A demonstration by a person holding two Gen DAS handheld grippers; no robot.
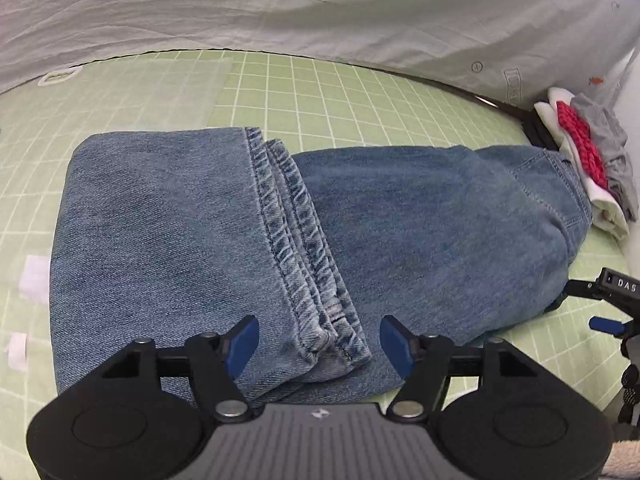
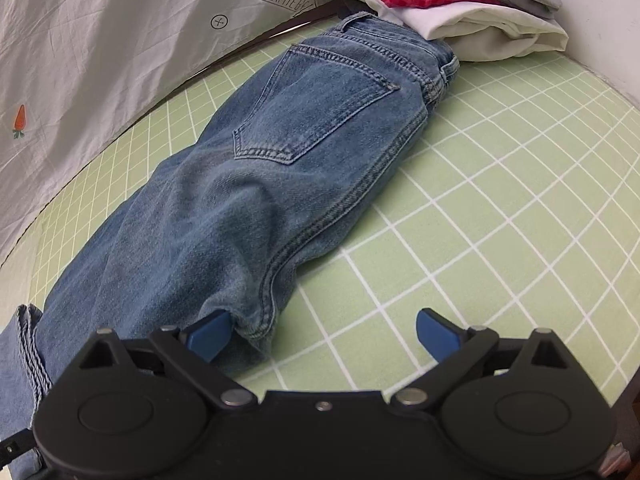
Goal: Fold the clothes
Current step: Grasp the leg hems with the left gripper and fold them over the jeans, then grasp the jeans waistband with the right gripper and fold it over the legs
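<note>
Blue jeans (image 1: 160, 240) lie across the green grid mat (image 1: 360, 96), with the leg ends folded back over the thighs. Their stitched hems (image 1: 296, 240) run down the middle towards my left gripper (image 1: 320, 344). That gripper is open, and the hem corner lies between its blue pads (image 1: 244, 344) without being pressed. In the right wrist view the seat of the jeans (image 2: 280, 160) shows a back pocket. My right gripper (image 2: 324, 336) is wide open at the near edge of the jeans. Its left pad (image 2: 212, 336) is against the denim fold, and its right pad is over bare mat.
A stack of folded clothes (image 2: 460, 8), white, red and grey, sits at the waistband end by a white wall. A pale printed sheet (image 1: 320, 8) hangs behind the mat. Small white pieces (image 1: 36, 276) lie at the mat's left. Bare mat (image 2: 520, 200) lies to the right of the jeans.
</note>
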